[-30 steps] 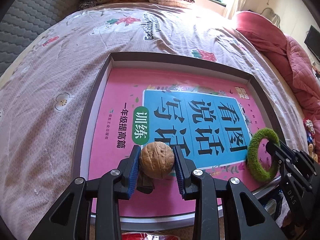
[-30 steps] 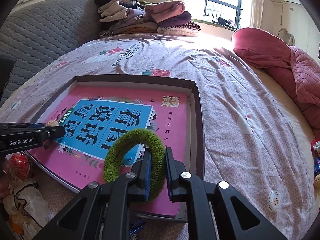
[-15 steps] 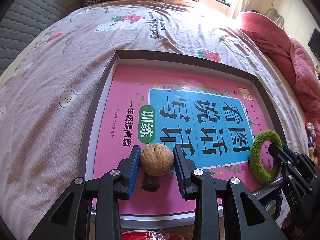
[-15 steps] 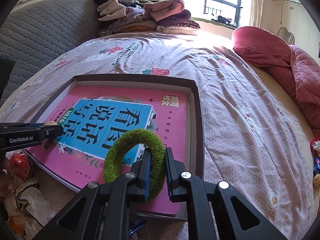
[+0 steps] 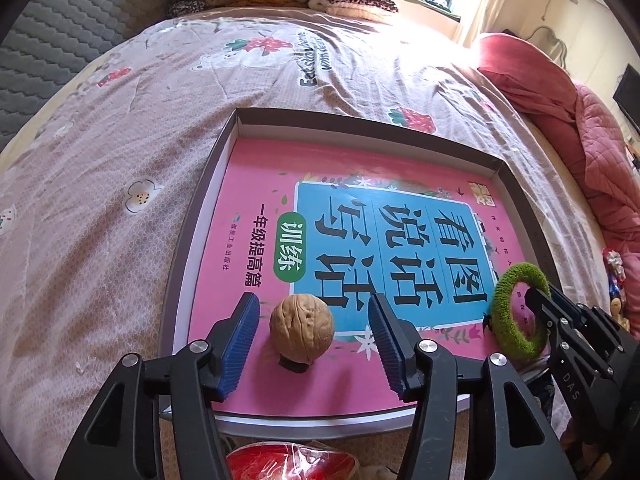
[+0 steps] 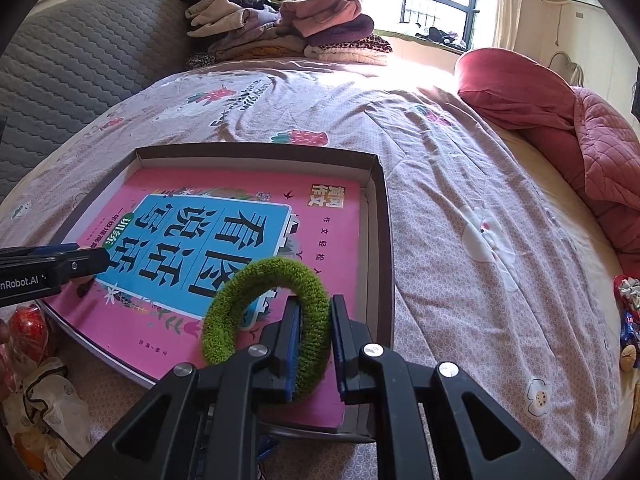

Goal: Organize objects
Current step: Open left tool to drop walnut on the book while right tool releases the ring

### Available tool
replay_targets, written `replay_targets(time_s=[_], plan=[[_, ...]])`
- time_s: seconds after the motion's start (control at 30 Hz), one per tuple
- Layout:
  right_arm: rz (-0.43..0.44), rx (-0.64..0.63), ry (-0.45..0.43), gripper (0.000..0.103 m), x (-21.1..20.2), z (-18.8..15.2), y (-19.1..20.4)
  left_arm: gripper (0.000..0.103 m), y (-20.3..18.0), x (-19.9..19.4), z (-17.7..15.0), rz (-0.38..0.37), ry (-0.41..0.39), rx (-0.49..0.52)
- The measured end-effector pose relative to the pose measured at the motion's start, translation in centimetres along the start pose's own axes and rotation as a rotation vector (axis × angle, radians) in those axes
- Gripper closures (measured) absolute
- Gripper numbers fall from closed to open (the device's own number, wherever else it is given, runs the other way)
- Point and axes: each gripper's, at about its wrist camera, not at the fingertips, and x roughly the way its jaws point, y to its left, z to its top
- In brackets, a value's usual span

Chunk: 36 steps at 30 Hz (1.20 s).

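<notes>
A brown walnut [image 5: 301, 328] rests on a pink book [image 5: 256, 208] that lies in a shallow dark-rimmed box [image 5: 188, 236] on the bed. My left gripper [image 5: 314, 338] is open, its blue pads apart on either side of the walnut. My right gripper [image 6: 314, 346] is shut on a fuzzy green ring [image 6: 260, 300] and holds it upright over the book's near right corner. The ring [image 5: 516, 312] and right gripper also show at the right of the left wrist view. The left gripper's arm [image 6: 52, 268] shows at the left of the right wrist view.
The box [image 6: 380, 216] sits on a floral bedspread [image 6: 460, 184]. A red quilt [image 6: 560, 120] lies at the right, folded clothes [image 6: 288, 36] at the head. A red bag [image 5: 288, 464] and plastic bags [image 6: 44, 412] lie below the near box edge.
My left gripper has opened and let go of the walnut, which now rests on the book. The right gripper still holds the green ring in the same place.
</notes>
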Motion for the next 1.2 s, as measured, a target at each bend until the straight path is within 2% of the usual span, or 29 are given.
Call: replay_targets(time_s=[0.1, 0.4, 0.6, 1.2], plan=[[-0.007, -0.016, 0.013, 0.082, 0.2, 0.0, 0.1, 0.038, -0.2, -0.6, -0.2, 0.001, -0.012, 0.005], [-0.001, -0.039, -0.079, 0.067, -2.4, 0.7, 0.5, 0.033, -0.7, -3.0, -1.0, -0.007, -0.059, 0.019], [0.017, -0.04, -0.1, 0.065, -3.6, 1.1, 0.8, 0.032, -0.8, -4.6, -1.8, 0.032, -0.102, 0.04], [0.113, -0.068, -0.196, 0.057, -9.9, 1.1, 2.5, 0.026, -0.7, -10.9, -4.6, 0.034, -0.179, 0.031]])
